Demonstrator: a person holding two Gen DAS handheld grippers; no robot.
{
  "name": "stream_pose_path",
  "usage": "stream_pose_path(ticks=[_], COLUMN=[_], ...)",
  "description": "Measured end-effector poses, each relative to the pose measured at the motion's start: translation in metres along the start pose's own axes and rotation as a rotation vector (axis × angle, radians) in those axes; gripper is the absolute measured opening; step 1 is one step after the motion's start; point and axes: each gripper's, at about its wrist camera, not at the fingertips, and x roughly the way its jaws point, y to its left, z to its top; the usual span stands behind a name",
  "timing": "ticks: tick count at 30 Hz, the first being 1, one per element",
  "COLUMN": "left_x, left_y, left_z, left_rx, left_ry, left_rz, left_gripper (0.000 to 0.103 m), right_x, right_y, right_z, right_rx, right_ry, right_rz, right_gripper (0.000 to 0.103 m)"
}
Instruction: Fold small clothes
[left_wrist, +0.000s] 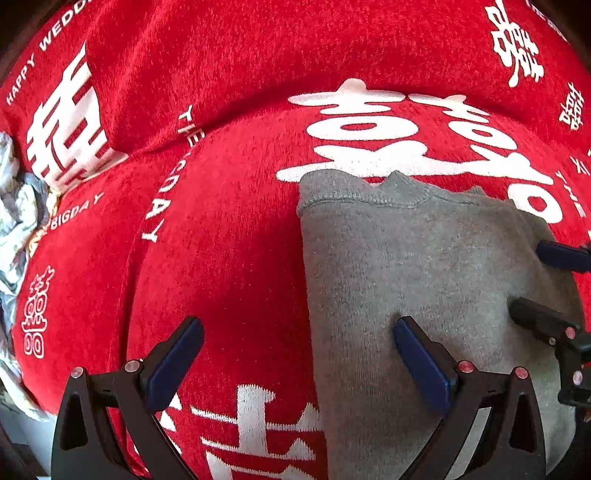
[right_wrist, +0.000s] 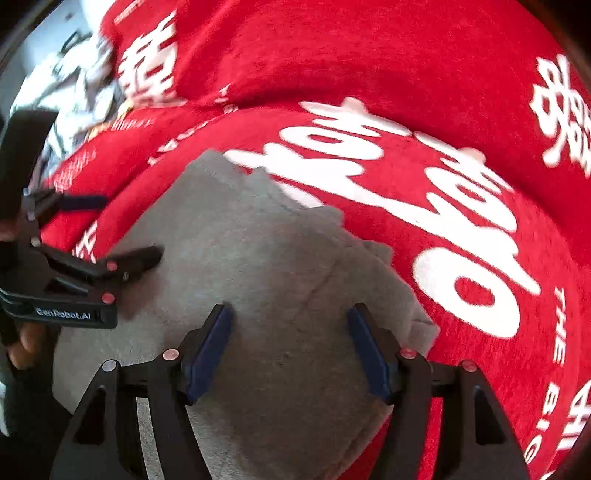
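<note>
Blue rubber pads line both tools, and nothing is pinched between any of them. The left gripper (left_wrist: 299, 354) hangs spread wide, straddling the left edge of the small grey knitted garment (left_wrist: 424, 277): one finger is over the grey cloth, the other over bare red beside it. The right gripper (right_wrist: 290, 347) is spread too, both fingers hovering over the garment's right half, released; whether the tips brush the fabric I cannot tell.

The garment itself lies flat on the red plush blanket with white lettering (left_wrist: 229, 240), already doubled over by the look of it, with its ribbed hem at the far edge and a stepped layer showing along its right side. It looks soft, light and floppy, so it will sag if lifted by one point; best taken at two corners of the same edge, pinching all layers together.

Far left of the garment, a crumpled pale patterned cloth (left_wrist: 14, 206) sits off the blanket.
</note>
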Motion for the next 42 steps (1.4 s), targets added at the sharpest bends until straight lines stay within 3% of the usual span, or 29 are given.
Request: stream_pose_path(ticks=[3,6,9,12,15,17,21,27,30,35,42], left_x=[-0.016,-0.037,-0.054,-0.064,-0.061,-0.047,-0.038,-0.047,-0.04,-0.038,-0.052], left_y=[0.004,0.007,0.004,-0.005,-0.013,-0.019,-0.015,-0.018,-0.02,-0.023,-0.024], left_z=[-0.002,-0.012,-0.028,-0.044,-0.057,-0.063,-0.065,-0.07,-0.071,-0.071,-0.066], left_rx=[-0.017,-0.028,-0.025,0.002,0.036,0.047,0.004,0.022,0.01,0.016,0.021], left_ry=[-0.021,-0.051,-0.066,-0.071,-0.051,-0.008,-0.003,-0.016,-0.013,-0.023,-0.017], left_rz=[-0.01,-0.048,-0.074,-0.078,-0.075,-0.036,-0.071,-0.053,-0.061,-0.05,-0.017], left_gripper=[0.103,0.103,0.103,0.103,0.103,0.103,0.103,0.103,0.103,0.103,0.103], right_x=[-0.02,-0.053,-0.069,-0.064,-0.046,-0.042,-0.04,-0.06,-0.045,-0.042,-0.068], right_y=[0.008,0.024,0.05,0.074,0.077,0.074,0.076,0.079,0.078,0.088,0.078], right_z=[-0.002,-0.016,-0.035,-0.059,-0.074,-0.083,-0.082,-0.079,-0.086,-0.085,-0.078], right_rx=[-0.002,-0.022,-0.099,-0.208,-0.205,-0.187,-0.185,-0.145,-0.135,-0.193,-0.119], right_ry=[-0.021,-0.102,-0.127,-0.102,-0.038,-0.053,-0.043,-0.062,-0.007,0.001,-0.015], right_rz=[-0.037,0.003,0.026,0.013,0.014,0.021,0.007,0.007,-0.012,-0.061,-0.06], right_gripper=[0.07,0.07,0.07,0.07,0.069,0.07,0.071,0.071,0.071,0.076,0.076])
